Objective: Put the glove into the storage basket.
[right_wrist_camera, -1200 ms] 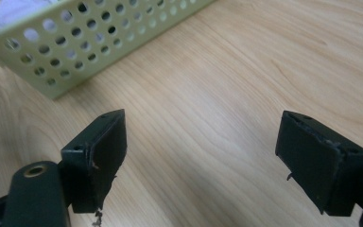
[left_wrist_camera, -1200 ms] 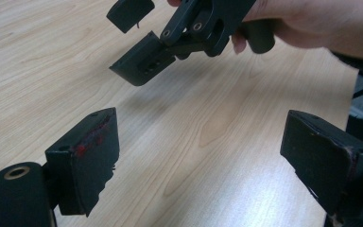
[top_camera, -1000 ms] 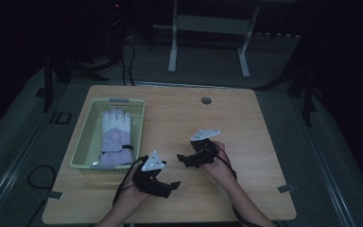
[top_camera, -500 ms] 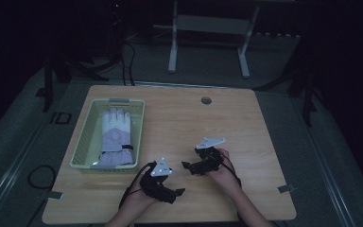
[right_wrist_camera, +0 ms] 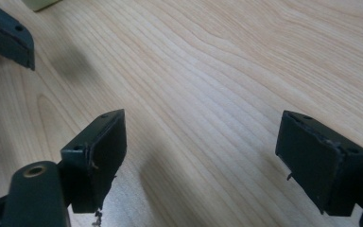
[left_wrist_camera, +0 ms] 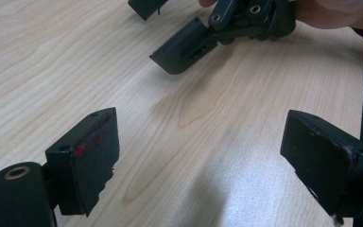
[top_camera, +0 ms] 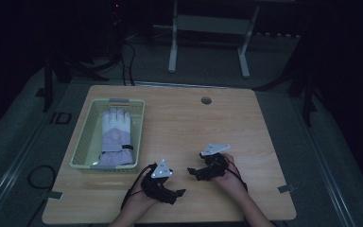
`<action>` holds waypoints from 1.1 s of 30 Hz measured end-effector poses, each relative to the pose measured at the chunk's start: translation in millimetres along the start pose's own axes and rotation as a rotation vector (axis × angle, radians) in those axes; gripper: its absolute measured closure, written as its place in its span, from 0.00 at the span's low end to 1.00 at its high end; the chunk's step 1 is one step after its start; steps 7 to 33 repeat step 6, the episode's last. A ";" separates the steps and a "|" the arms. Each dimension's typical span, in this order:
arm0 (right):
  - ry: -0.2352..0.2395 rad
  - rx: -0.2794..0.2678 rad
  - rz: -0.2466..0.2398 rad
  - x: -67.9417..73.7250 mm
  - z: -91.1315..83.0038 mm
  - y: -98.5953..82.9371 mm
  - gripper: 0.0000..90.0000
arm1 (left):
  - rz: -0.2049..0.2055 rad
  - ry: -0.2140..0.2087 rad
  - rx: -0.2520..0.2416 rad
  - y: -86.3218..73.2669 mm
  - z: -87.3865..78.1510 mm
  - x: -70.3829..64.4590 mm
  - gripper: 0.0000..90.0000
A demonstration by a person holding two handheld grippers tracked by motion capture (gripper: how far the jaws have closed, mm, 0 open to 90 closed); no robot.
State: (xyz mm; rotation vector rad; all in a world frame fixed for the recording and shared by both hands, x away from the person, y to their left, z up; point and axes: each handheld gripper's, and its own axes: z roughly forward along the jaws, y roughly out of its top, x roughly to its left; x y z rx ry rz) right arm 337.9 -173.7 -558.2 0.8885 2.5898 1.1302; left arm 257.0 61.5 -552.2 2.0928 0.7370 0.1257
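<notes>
A white and lilac glove (top_camera: pixel 115 136) lies flat in a pale green mesh basket (top_camera: pixel 87 137) on the left of the wooden table (top_camera: pixel 194 123). Near the table's front edge, my left gripper (top_camera: pixel 178 193) is held low over bare wood, right of the basket's near corner. In its own view the left gripper (left_wrist_camera: pixel 198 156) stands open, with nothing between the jaws. My right gripper (top_camera: pixel 192 171) hovers just beyond it, pointing left. The right gripper (right_wrist_camera: pixel 201 156) is also open over bare wood. The two grippers' tips are close together but apart.
A small round grommet (top_camera: pixel 206 100) sits near the table's far edge. The right gripper's jaw (left_wrist_camera: pixel 186 45) crosses the top of the left gripper view. A corner of the basket (right_wrist_camera: pixel 40 4) and a left gripper jaw (right_wrist_camera: pixel 7 35) show in the right gripper view.
Both hands have drawn back toward the table's near edge, away from the basket. The jaws look open throughout and the glove has not moved.
</notes>
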 end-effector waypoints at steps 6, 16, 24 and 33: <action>0.007 -0.008 0.003 -1.3 -1.1 -1.7 0.19 | -0.005 -0.011 0.007 -3.1 3.8 -0.4 0.14; 0.007 -0.008 0.003 -1.3 -1.1 -1.7 0.19 | -0.005 -0.011 0.007 -3.1 3.8 -0.4 0.14; 0.007 -0.008 0.003 -1.3 -1.1 -1.7 0.19 | -0.005 -0.011 0.007 -3.1 3.8 -0.4 0.14; 0.007 -0.008 0.003 -1.3 -1.1 -1.7 0.19 | -0.005 -0.011 0.007 -3.1 3.8 -0.4 0.14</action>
